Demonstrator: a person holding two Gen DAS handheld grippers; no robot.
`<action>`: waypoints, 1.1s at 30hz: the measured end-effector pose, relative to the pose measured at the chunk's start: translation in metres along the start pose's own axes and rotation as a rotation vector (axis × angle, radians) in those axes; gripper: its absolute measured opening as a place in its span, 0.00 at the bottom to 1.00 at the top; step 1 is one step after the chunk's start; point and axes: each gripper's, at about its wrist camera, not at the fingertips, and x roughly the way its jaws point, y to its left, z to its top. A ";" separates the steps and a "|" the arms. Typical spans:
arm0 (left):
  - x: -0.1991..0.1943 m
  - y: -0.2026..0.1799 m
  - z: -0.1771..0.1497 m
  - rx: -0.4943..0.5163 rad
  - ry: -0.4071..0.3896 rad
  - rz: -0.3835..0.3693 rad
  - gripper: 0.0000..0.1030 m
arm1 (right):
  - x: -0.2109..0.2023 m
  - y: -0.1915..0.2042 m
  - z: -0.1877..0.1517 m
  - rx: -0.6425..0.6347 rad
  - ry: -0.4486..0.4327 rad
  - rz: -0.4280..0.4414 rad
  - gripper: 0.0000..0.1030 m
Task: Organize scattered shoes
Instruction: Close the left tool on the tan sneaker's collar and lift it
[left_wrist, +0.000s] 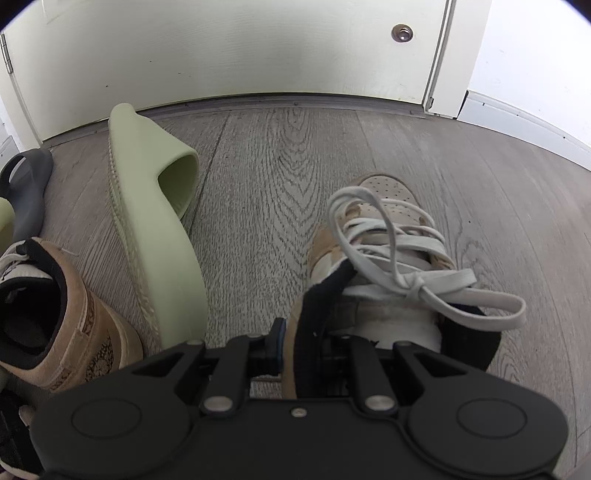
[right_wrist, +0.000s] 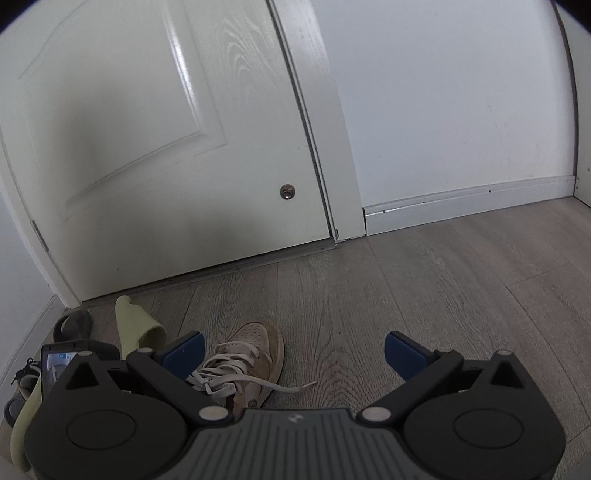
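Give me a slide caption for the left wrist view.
Left gripper shut on tan sneaker's collar, green slide lying on its side nearby.

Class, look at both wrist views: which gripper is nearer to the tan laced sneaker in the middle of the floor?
Left. The left gripper is clamped on the tan laced sneaker at its collar. The right gripper is open and empty, held back from the sneaker, which lies beyond its left finger.

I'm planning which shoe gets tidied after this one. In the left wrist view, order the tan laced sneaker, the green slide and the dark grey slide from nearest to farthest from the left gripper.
1. Tan laced sneaker: clamped at its collar in the left gripper, right of centre.
2. Green slide: on its side, left of centre.
3. Dark grey slide: far left, near the door.
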 end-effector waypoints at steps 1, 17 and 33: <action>0.000 0.001 0.000 -0.001 0.001 -0.001 0.15 | 0.000 0.004 0.001 -0.029 0.004 0.013 0.99; 0.001 0.000 -0.001 0.015 -0.021 -0.006 0.15 | 0.021 0.000 0.012 -0.115 0.094 0.139 0.99; 0.003 0.004 -0.001 -0.007 -0.034 -0.003 0.14 | 0.031 -0.009 0.006 -0.077 0.125 0.122 0.99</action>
